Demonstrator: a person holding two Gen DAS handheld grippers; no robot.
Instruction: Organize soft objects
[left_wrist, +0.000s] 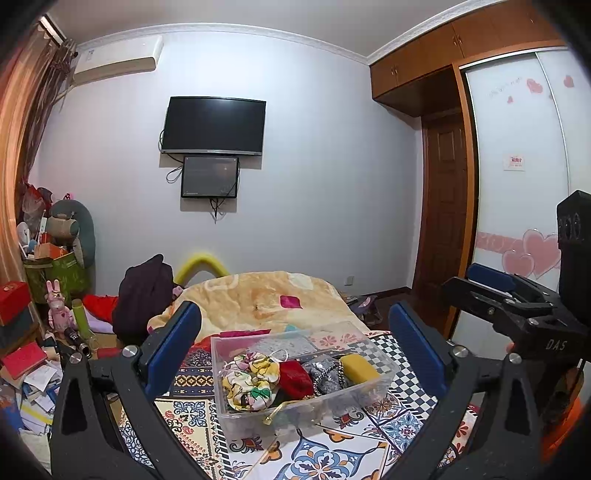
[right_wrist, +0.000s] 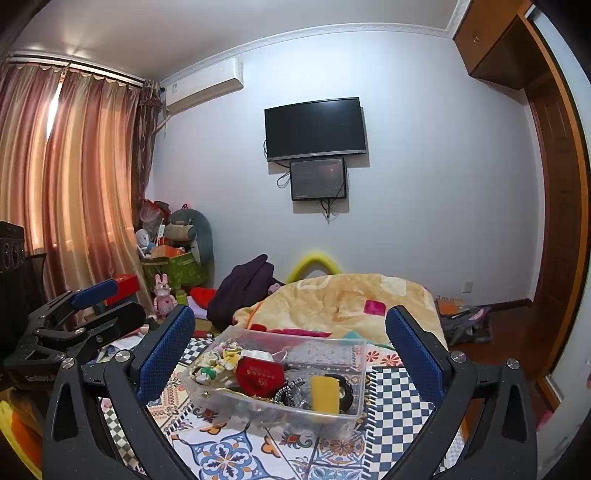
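- the bed (left_wrist: 332, 435), under a patterned cover, carries everything; a yellow blanket (left_wrist: 266, 295) is heaped at its far end.
- the clear plastic bin (left_wrist: 384, 373) sits on the cover between both grippers, its opening facing up and no lid visible.
- the left gripper (left_wrist: 295, 354) hovers just short of the bin, released, jaws spread wide and holding nothing.
- the right gripper (right_wrist: 291, 350) stands the same way: released, empty, framing the bin.
- inside, touching one another: a floral cloth (left_wrist: 251, 384) at the left, a red pouch (right_wrist: 260, 376) in the middle, silver glitter pieces (left_wrist: 327, 374), a yellow sponge (right_wrist: 325, 393) at the right.
- judgement: everything soft looks gathered already; to sort further, descend over one piece at a time, pinching the top fold so neighbours do not drag out.
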